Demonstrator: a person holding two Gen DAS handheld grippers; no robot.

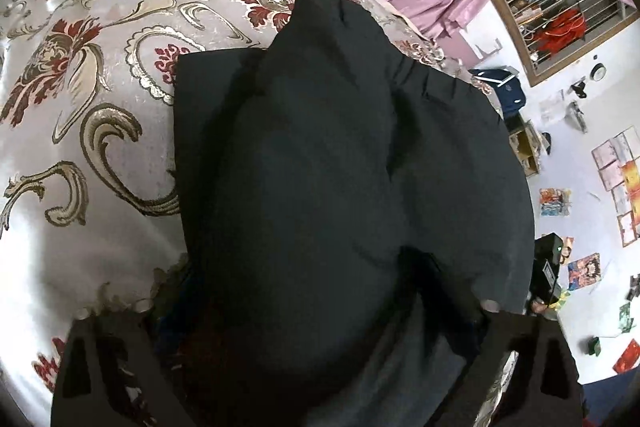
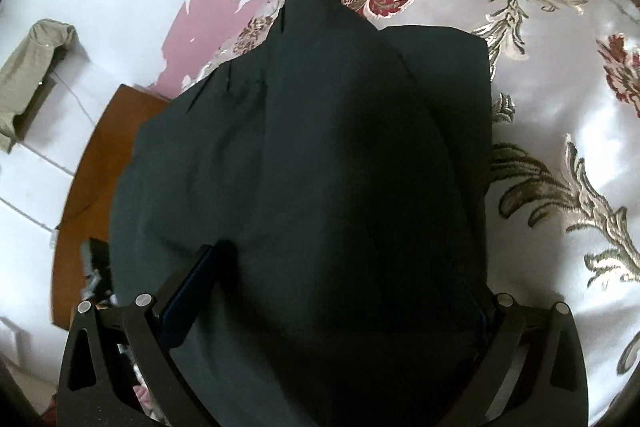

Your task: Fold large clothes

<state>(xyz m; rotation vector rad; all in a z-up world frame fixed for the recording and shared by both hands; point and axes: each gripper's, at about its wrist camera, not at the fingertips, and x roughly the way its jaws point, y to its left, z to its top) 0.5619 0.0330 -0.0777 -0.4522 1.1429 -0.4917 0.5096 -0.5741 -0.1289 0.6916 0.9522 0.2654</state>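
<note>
Black garment [image 1: 328, 163] fills mid-frame in both views, draped over the floral bedspread [image 1: 100, 75]. Left tool [image 1: 288, 311] and right tool [image 2: 332, 291] are each buried in cloth; grip state unclear.

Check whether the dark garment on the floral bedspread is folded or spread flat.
Partly folded: the dark garment lies in stacked layers with a squared lower corner showing on the floral bedspread, its top layer draped over both grippers.
</note>
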